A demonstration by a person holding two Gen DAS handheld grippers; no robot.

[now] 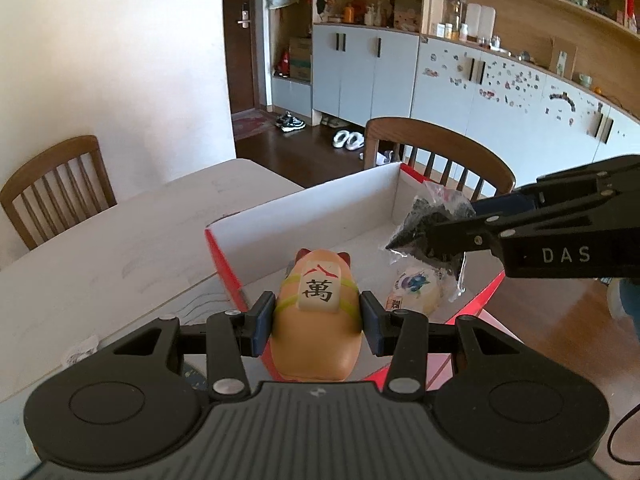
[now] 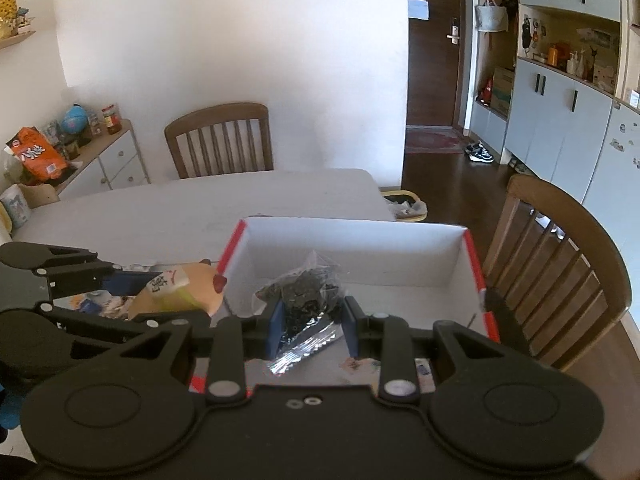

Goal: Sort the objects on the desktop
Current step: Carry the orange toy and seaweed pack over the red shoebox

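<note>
My left gripper (image 1: 318, 322) is shut on an orange cat-shaped toy (image 1: 320, 320) with a white mahjong tile on its back, held over the near left corner of a red box with white inner walls (image 1: 304, 212). My right gripper (image 2: 313, 326) is shut on a clear bag of dark bits (image 2: 306, 300) and hangs over the box's inside (image 2: 400, 248). In the left wrist view that bag (image 1: 428, 224) shows at the right gripper's tip (image 1: 436, 242). The toy (image 2: 180, 290) appears at the left in the right wrist view. A round white packet with a blue print (image 1: 416, 286) lies in the box.
The box stands on a white table (image 1: 120, 248). Wooden chairs stand at the far left (image 1: 56, 192) and behind the box (image 1: 440, 152). A small crumpled wrapper (image 1: 80, 350) lies on the table near my left gripper. Cabinets and a low sideboard (image 2: 112, 160) line the walls.
</note>
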